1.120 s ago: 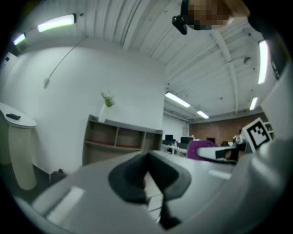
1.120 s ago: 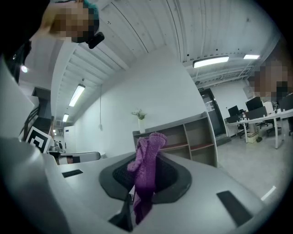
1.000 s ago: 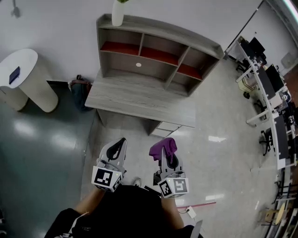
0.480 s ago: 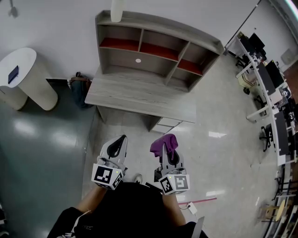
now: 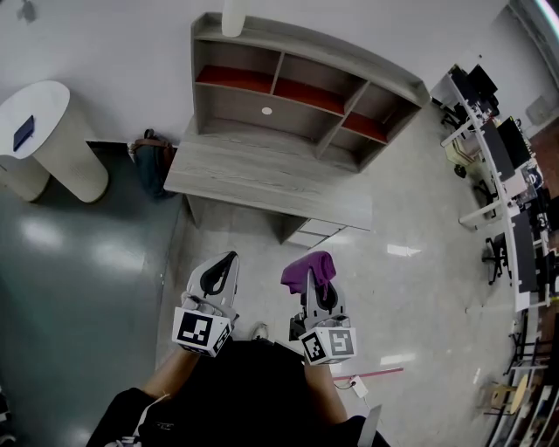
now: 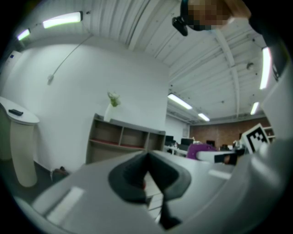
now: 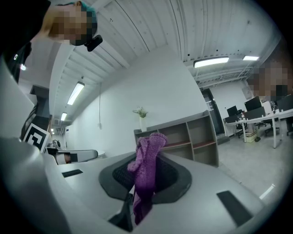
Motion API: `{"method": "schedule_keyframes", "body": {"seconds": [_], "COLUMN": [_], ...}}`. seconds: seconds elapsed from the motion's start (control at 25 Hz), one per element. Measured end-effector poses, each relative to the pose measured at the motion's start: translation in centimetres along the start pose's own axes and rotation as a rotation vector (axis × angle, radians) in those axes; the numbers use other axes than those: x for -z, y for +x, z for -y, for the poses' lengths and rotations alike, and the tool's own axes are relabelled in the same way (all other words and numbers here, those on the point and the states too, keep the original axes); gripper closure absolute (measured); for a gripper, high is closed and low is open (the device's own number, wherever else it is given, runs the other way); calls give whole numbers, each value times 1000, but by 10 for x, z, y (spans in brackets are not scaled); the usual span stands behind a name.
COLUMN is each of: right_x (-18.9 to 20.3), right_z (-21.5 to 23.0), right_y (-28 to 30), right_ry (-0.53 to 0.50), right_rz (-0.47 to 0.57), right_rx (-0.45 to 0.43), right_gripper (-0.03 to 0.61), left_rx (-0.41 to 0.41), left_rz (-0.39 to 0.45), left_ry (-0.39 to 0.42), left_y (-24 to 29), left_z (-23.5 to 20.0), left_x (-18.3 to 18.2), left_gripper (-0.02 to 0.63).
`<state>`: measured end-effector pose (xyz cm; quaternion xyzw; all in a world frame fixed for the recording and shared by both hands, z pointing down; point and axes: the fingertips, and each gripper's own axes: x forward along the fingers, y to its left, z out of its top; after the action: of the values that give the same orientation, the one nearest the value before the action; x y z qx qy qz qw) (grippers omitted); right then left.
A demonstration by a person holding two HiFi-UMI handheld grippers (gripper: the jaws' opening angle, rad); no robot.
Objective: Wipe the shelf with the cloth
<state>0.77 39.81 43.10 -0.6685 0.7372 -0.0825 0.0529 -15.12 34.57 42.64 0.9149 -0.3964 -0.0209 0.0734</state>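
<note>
purple cloth point(image 7: 145, 169) pinched in the right gripper point(image 5: 309, 281), fingers closed on its lower part, with a loose bunch flopping above the tips. looks knitted, soft and light: likely to fold and drag rather than slide, so probably best held near the middle and pressed down as a broad pad. left gripper point(image 6: 147, 159) with fingers shut together on nothing. both held low over the floor, well apart from the grey shelf point(image 5: 297, 87) and its table point(image 5: 262, 179). hard to tell how much cloth hangs below the grip. white vase point(image 5: 232, 16) atop the shelf cut off by the frame edge; no telling dust in the shadowed compartments.
</note>
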Motion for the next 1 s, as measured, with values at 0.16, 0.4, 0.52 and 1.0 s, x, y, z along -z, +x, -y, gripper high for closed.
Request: {"method": "schedule_keyframes", "body": {"seconds": [0.16, 0.4, 0.52, 1.0], "right_x": [8, 17, 20, 11], "right_z": [-16, -22, -17, 46], "right_y": [6, 16, 26, 106], "right_ry": [-13, -6, 0, -1], "right_rz": [-7, -11, -16, -3], "right_rx": [29, 66, 75, 28], "right_gripper": [532, 531, 531, 531], "left_rx": [42, 80, 88, 71], "left_rz": [-12, -29, -38, -36], "left_ry": [-6, -9, -6, 42], "left_y": [-3, 0, 6, 103], "left_z": [-14, -25, -27, -32], "left_x": [4, 12, 15, 13], "left_gripper": [615, 615, 615, 615]}}
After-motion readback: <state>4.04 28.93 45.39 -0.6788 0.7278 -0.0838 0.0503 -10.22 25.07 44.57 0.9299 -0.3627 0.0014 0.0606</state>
